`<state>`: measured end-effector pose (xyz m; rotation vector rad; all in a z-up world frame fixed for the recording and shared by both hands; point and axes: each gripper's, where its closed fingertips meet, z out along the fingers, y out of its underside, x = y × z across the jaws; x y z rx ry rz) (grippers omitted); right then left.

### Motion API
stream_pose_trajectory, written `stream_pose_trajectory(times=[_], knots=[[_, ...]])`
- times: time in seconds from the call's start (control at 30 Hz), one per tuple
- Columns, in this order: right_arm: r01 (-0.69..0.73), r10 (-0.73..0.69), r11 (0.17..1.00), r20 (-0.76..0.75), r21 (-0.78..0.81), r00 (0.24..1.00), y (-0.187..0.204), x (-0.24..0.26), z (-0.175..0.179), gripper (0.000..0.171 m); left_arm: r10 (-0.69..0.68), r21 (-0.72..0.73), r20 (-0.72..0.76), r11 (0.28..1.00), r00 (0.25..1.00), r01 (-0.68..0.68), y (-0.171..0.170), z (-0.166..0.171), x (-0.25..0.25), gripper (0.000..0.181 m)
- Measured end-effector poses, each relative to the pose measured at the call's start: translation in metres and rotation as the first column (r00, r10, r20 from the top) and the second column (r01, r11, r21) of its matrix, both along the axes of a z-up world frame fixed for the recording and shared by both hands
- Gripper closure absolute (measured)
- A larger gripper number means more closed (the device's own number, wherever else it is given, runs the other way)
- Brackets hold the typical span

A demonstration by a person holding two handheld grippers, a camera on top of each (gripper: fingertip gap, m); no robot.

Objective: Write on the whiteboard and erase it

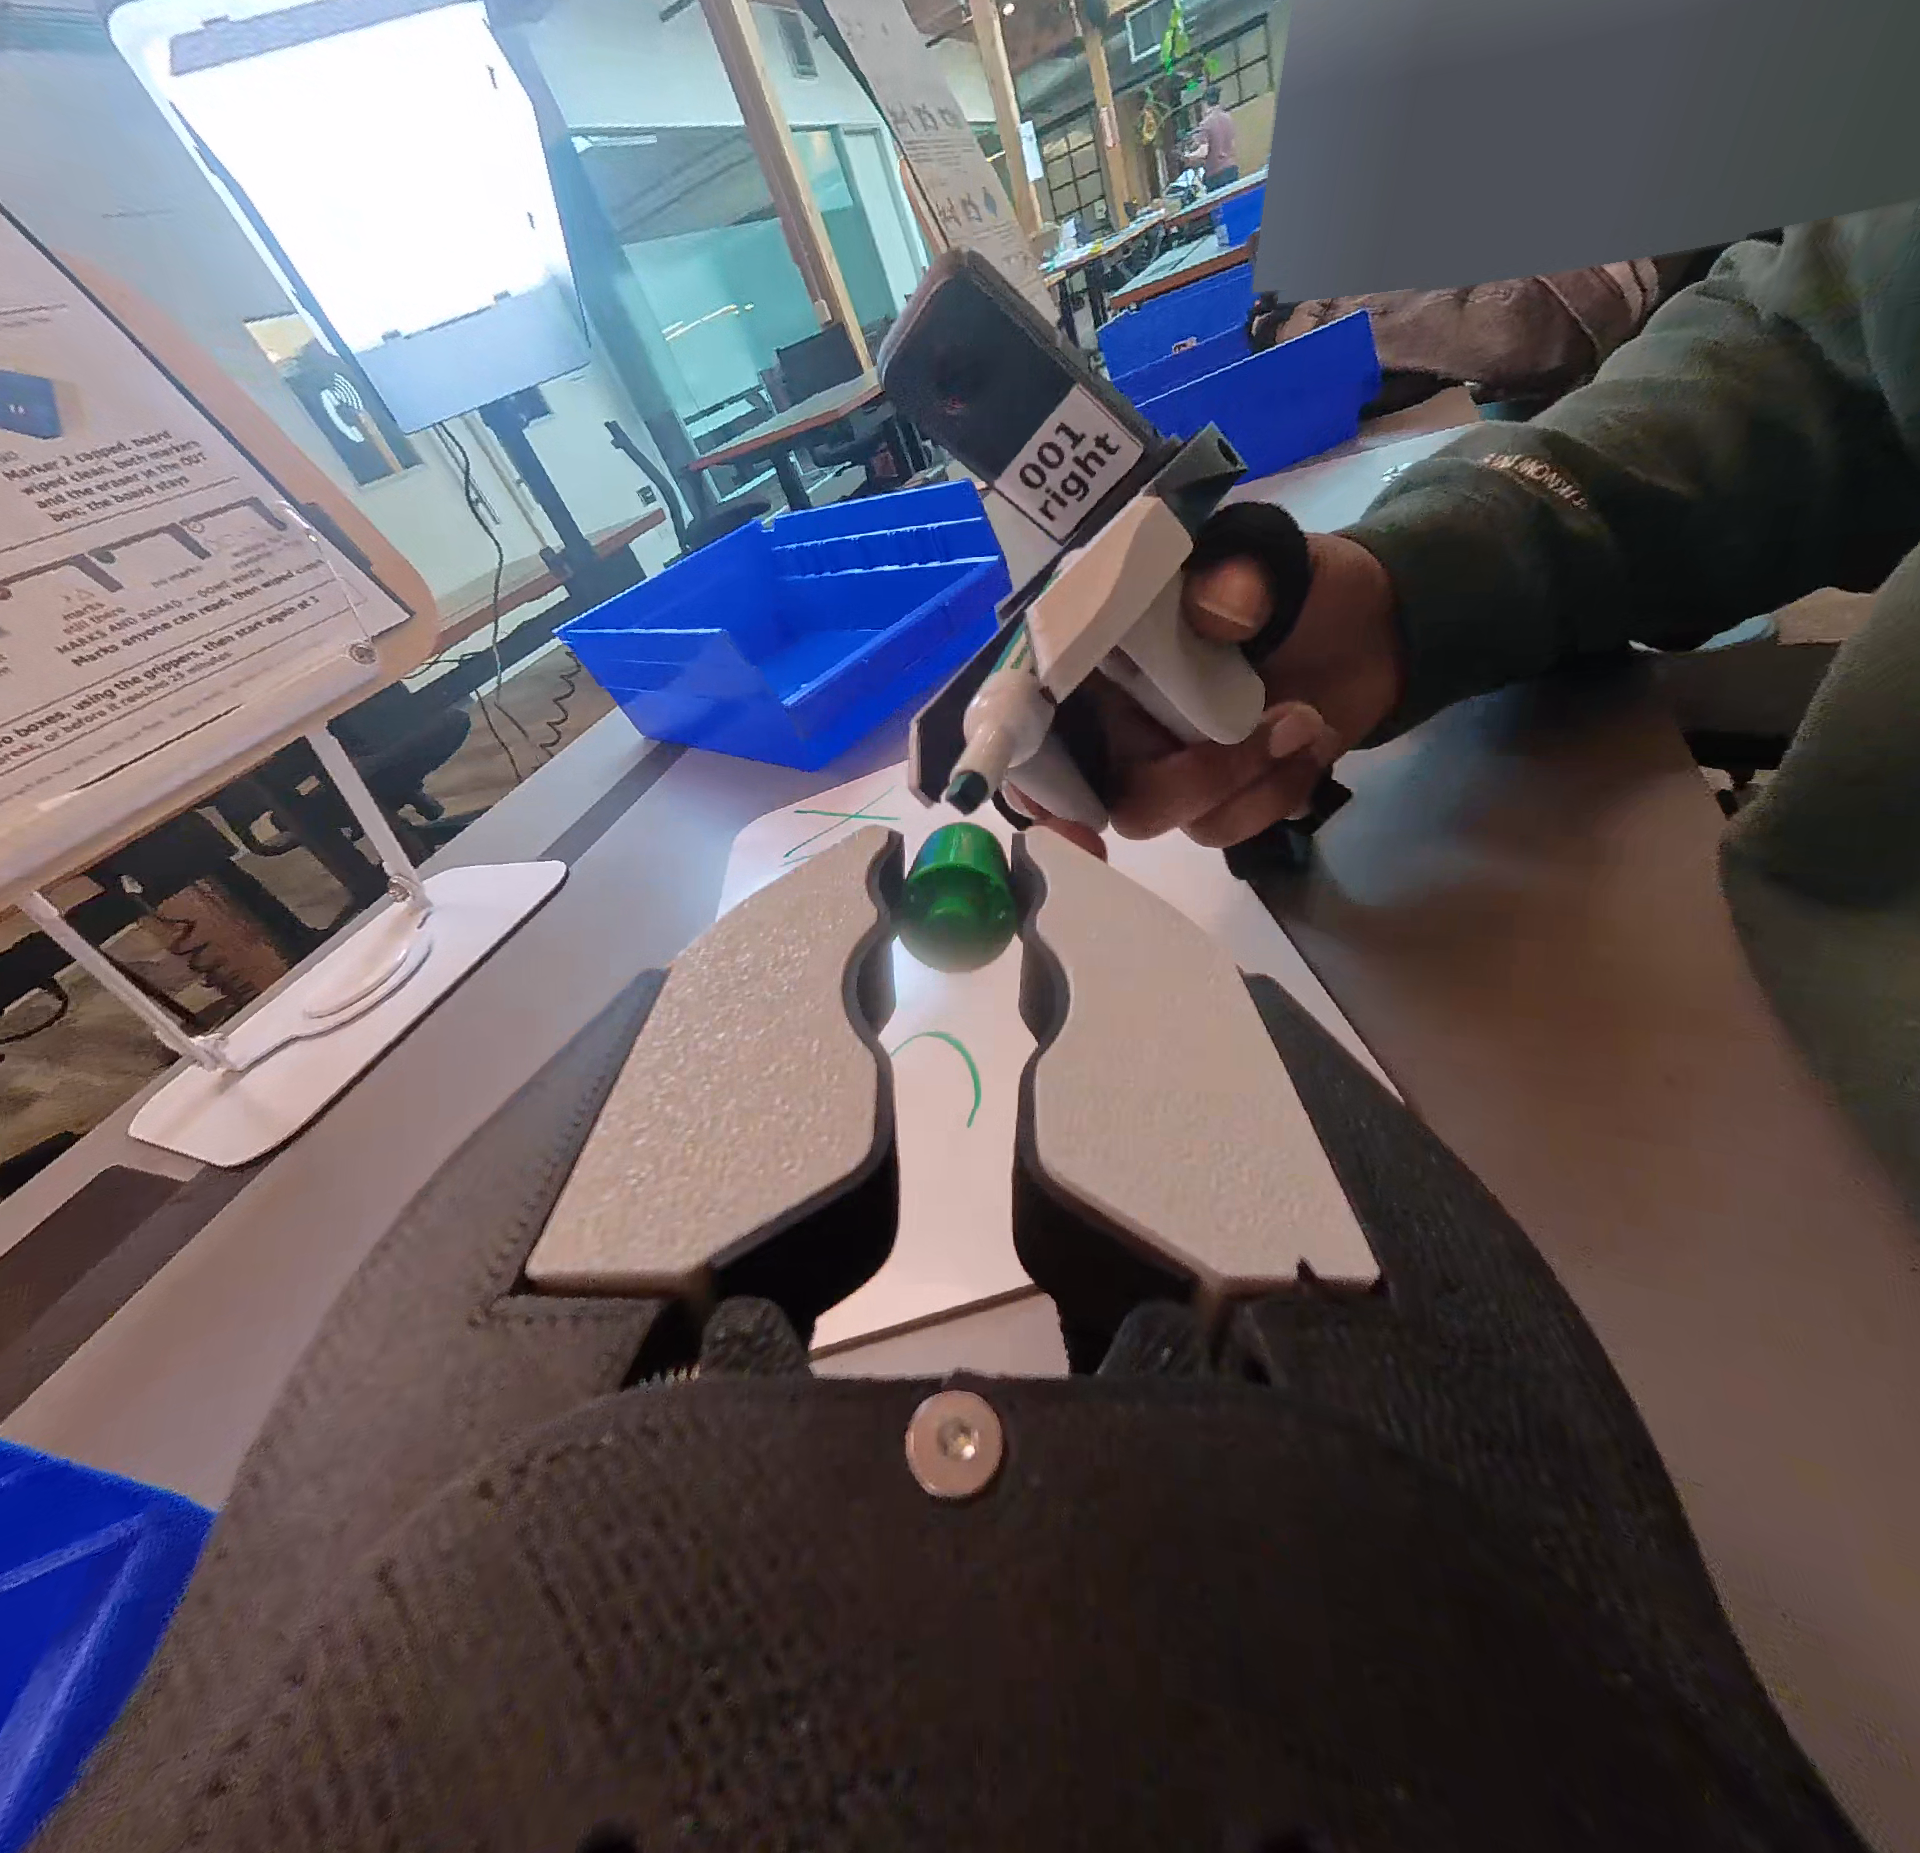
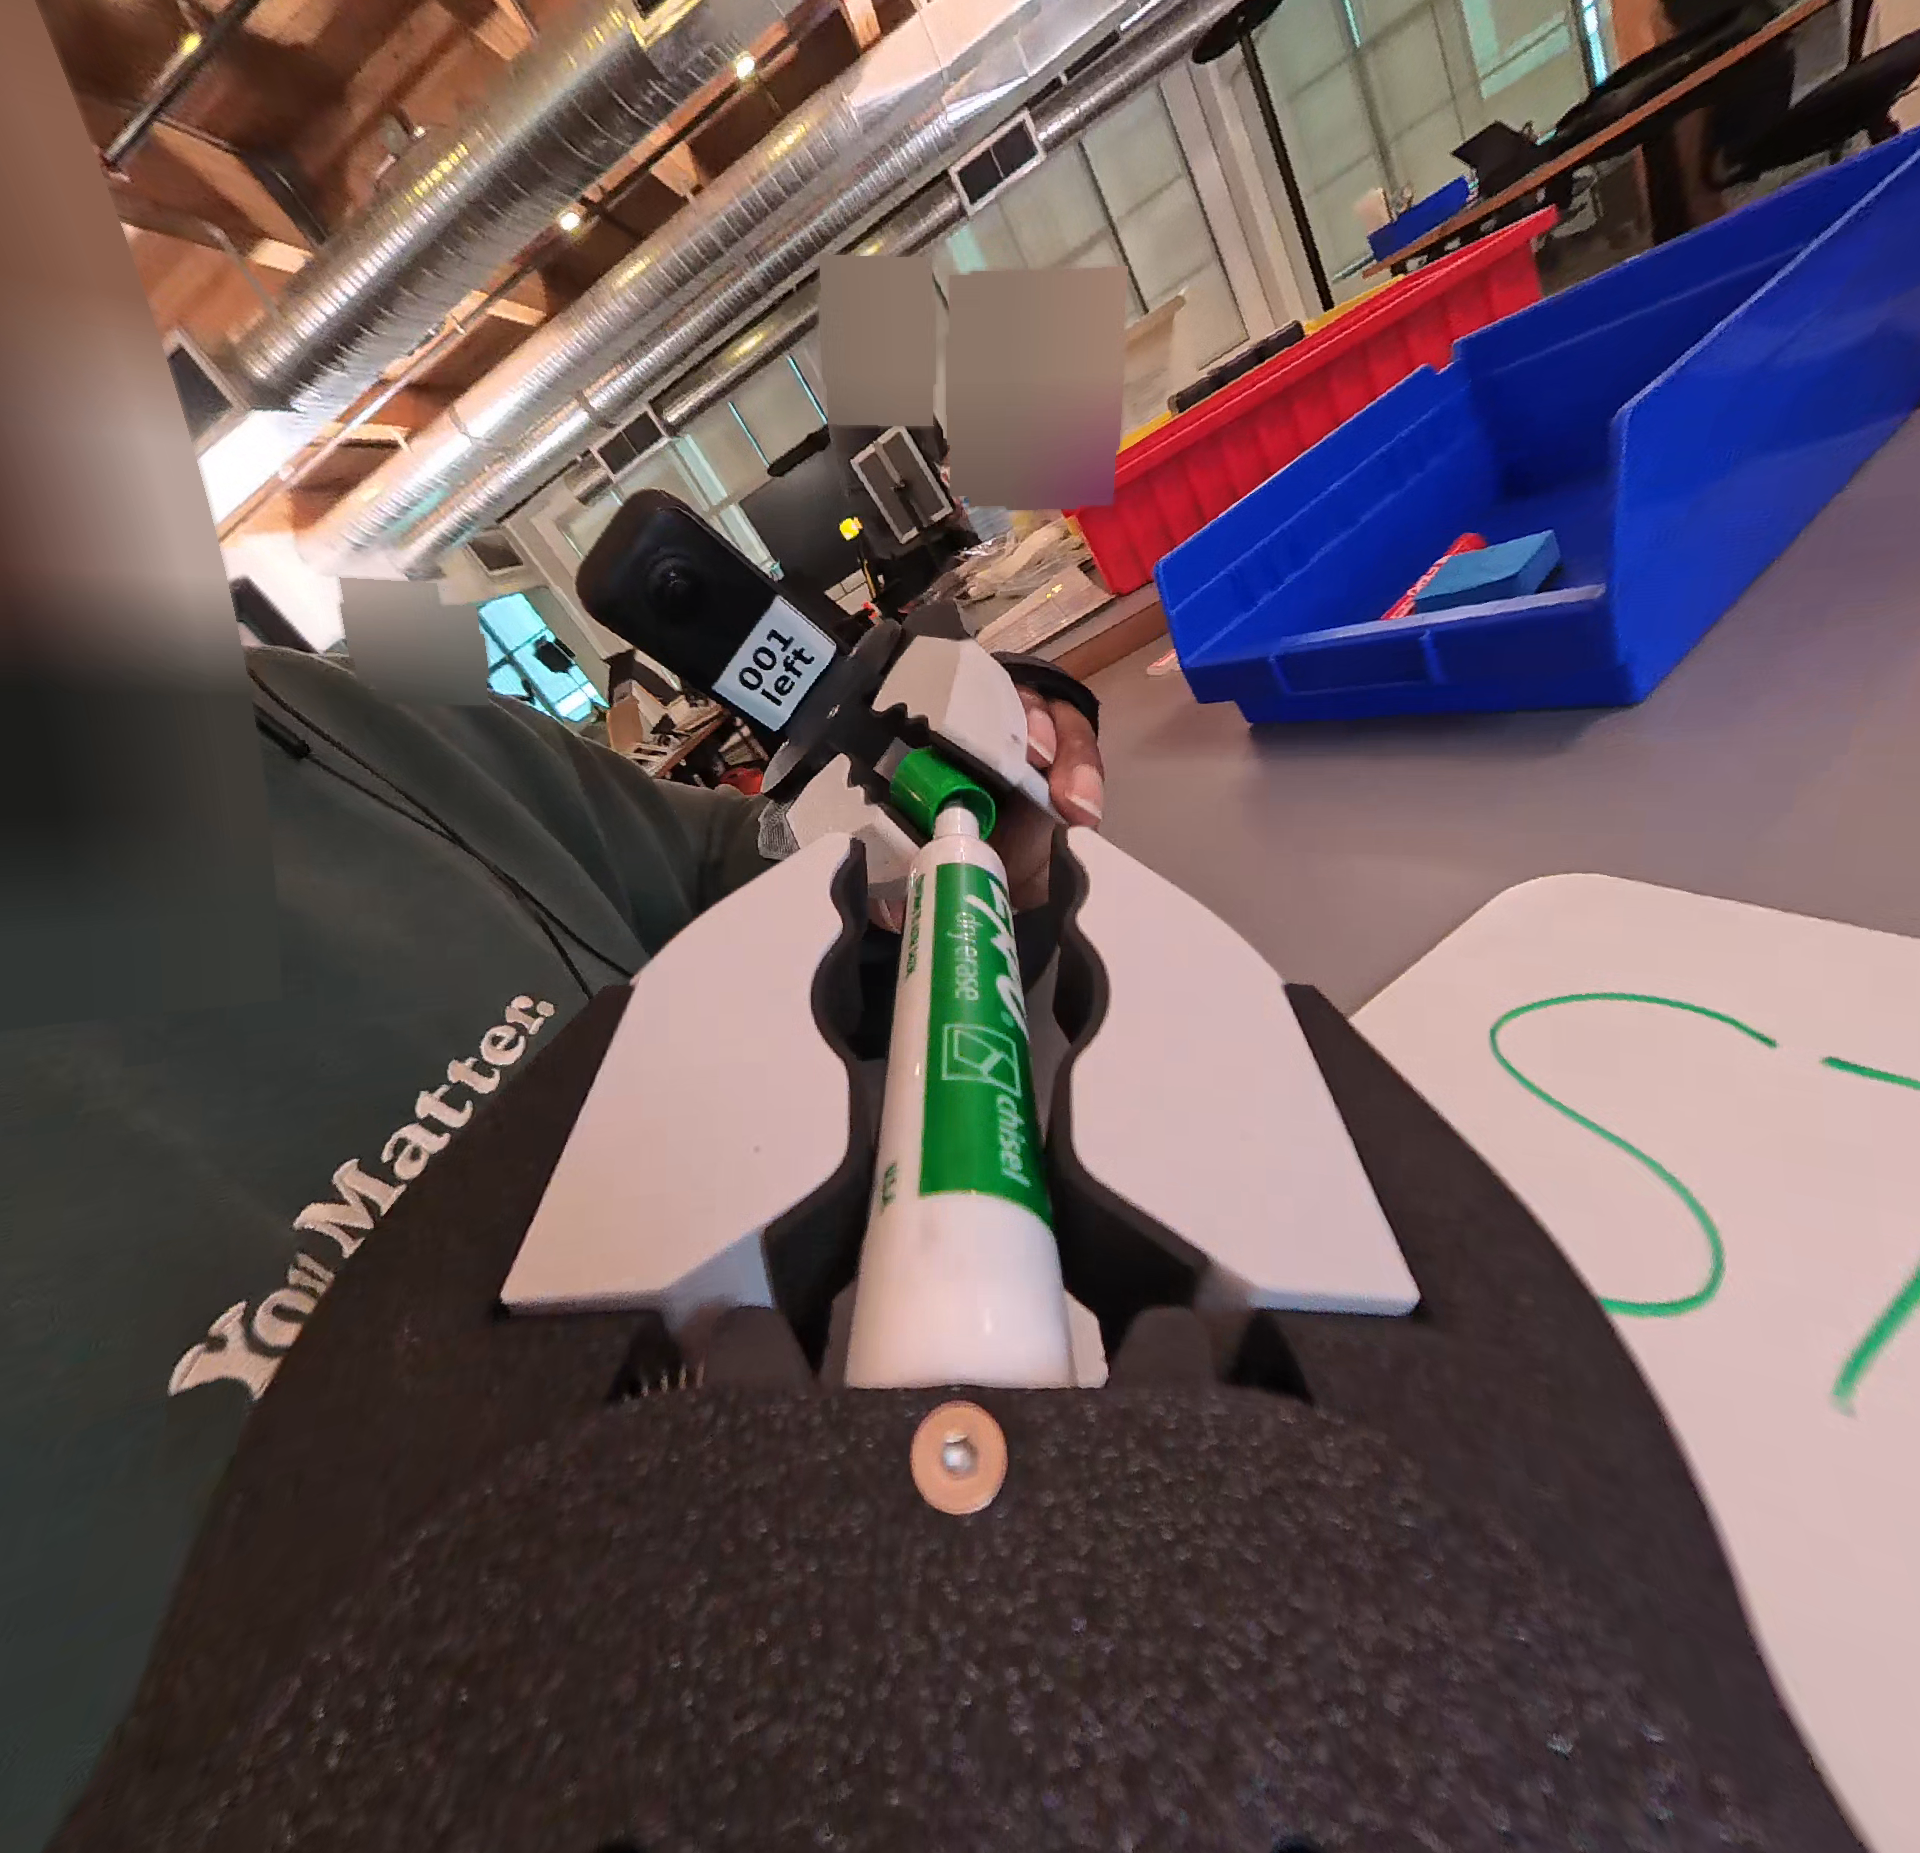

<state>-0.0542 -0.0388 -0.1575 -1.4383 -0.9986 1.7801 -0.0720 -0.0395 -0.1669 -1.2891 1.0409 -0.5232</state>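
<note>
Counts: two grippers, one green marker, one green cap, one whiteboard, two blue bins in the left wrist view plus a corner of a third at the lower left, one blue bin and one red bin in the right wrist view.

Left gripper (image 1: 956, 894): fingers nearly together, clamped on the green cap (image 1: 956, 904) right at the fingertips, cap's open end facing away from the camera. Below and between the fingers lies the whiteboard (image 1: 935, 1273) with green strokes on it, more strokes just past the tips. The nearer blue bin (image 1: 800, 640) sits beyond the fingertips; the sign stand (image 1: 312, 982) is well off to the left of the left finger.

Right gripper (image 2: 961, 873): fingers narrowly apart, clamped on the green marker (image 2: 961, 1107), whose barrel runs lengthwise between them, back end at the gripper base, tip sticking out past the fingertips. In the right wrist view the marker tip meets the mouth of the cap; in the left wrist view there is a small gap between tip and cap, so contact cannot be told. The whiteboard lies right of the right finger. The blue bin (image 2: 1714, 473), beyond and right of the tips, holds a blue eraser (image 2: 1486, 577) and a red marker (image 2: 1439, 572).
</note>
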Motion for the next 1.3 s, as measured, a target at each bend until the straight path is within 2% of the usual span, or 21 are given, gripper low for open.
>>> stream_pose_trajectory(times=[0.17, 0.3, 0.53, 0.67, 0.73, 0.87, 0.97, 1.03, 1.13, 1.2, 1.3], knots=[[-0.040, 0.040, 0.997, -0.006, -0.071, 0.999, -0.005, -0.001, -0.001, 0.137, -0.030, 0.023, 0.016, 0.999, 0.999, 0.030, -0.006, 0.003, 0.008, 0.162], [-0.131, 0.128, 0.978, -0.027, -0.163, 0.991, -0.020, -0.006, -0.003, 0.138, -0.084, 0.016, -0.010, 0.996, 0.996, 0.084, -0.014, -0.002, 0.019, 0.162], [-0.254, 0.218, 0.879, -0.134, -0.403, 0.967, -0.034, -0.004, -0.004, 0.138, -0.156, 0.029, -0.033, 0.987, 0.987, 0.157, -0.026, -0.002, 0.024, 0.162], [-0.257, 0.224, 0.863, -0.127, -0.435, 0.966, -0.035, -0.002, -0.014, 0.139, -0.160, 0.013, -0.124, 0.987, 0.979, 0.163, -0.027, -0.012, 0.026, 0.161], [-0.267, 0.243, 0.857, -0.113, -0.441, 0.964, -0.036, -0.007, -0.020, 0.139, -0.163, 0.014, -0.216, 0.985, 0.963, 0.170, -0.028, -0.022, 0.029, 0.161], [-0.205, 0.198, 0.892, -0.059, -0.402, 0.978, -0.029, -0.010, -0.029, 0.138, -0.125, 0.069, -0.307, 0.986, 0.943, 0.153, -0.024, -0.030, 0.029, 0.162], [-0.163, 0.173, 0.939, 0.005, -0.302, 0.985, -0.022, -0.011, -0.027, 0.137, -0.096, 0.067, -0.292, 0.990, 0.952, 0.121, -0.017, -0.033, 0.029, 0.162], [-0.173, 0.179, 0.966, 0.016, -0.194, 0.984, -0.020, -0.009, -0.014, 0.120, -0.113, 0.042, -0.217, 0.991, 0.970, 0.125, -0.014, -0.021, 0.029, 0.162], [-0.069, 0.051, 0.985, 0.118, 0.156, 0.992, -0.003, 0.005, -0.010, 0.117, -0.163, -0.063, -0.119, 0.986, 0.979, 0.156, -0.012, -0.014, 0.018, 0.162], [-0.028, -0.061, 0.908, 0.197, 0.419, 0.979, 0.006, 0.015, -0.012, 0.121, -0.175, -0.153, -0.085, 0.975, 0.981, 0.161, -0.010, -0.020, 0.010, 0.162], [-0.111, -0.202, 0.722, 0.361, 0.683, 0.911, 0.011, 0.020, -0.035, 0.128, -0.186, -0.250, -0.107, 0.956, 0.977, 0.154, -0.007, -0.035, 0.007, 0.162]])
